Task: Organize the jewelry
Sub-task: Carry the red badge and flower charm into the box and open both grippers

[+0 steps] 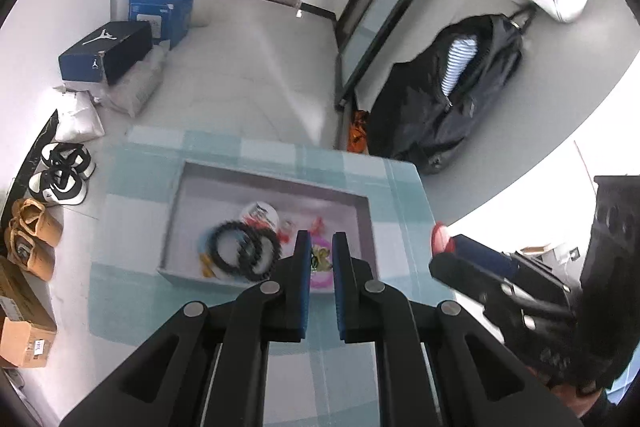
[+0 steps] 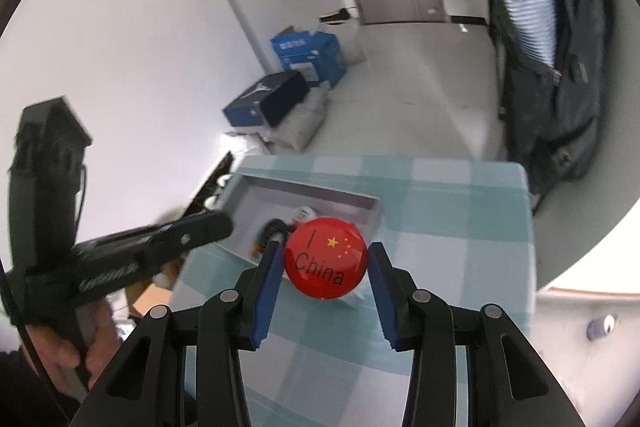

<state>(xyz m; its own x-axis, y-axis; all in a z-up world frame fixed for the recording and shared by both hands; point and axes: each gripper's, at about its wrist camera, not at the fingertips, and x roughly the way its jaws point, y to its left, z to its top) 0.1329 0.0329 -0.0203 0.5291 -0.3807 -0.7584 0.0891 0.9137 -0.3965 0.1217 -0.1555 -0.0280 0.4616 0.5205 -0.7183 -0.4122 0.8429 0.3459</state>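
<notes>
A shallow grey tray sits on the checked teal tablecloth. It holds black bead bracelets, a white round badge, a pink ring and small red pieces. My left gripper hovers over the tray's near edge, jaws slightly apart and empty. My right gripper has a red round "I China" badge between its fingers; the left pad touches it, the right pad stands a little off. The right gripper also shows at the right in the left wrist view, with the red badge at its tip.
The tray also shows in the right wrist view, beyond the badge. The table's right edge is close. On the floor are shoe boxes, shoes and cardboard boxes. A dark backpack leans by a mirror.
</notes>
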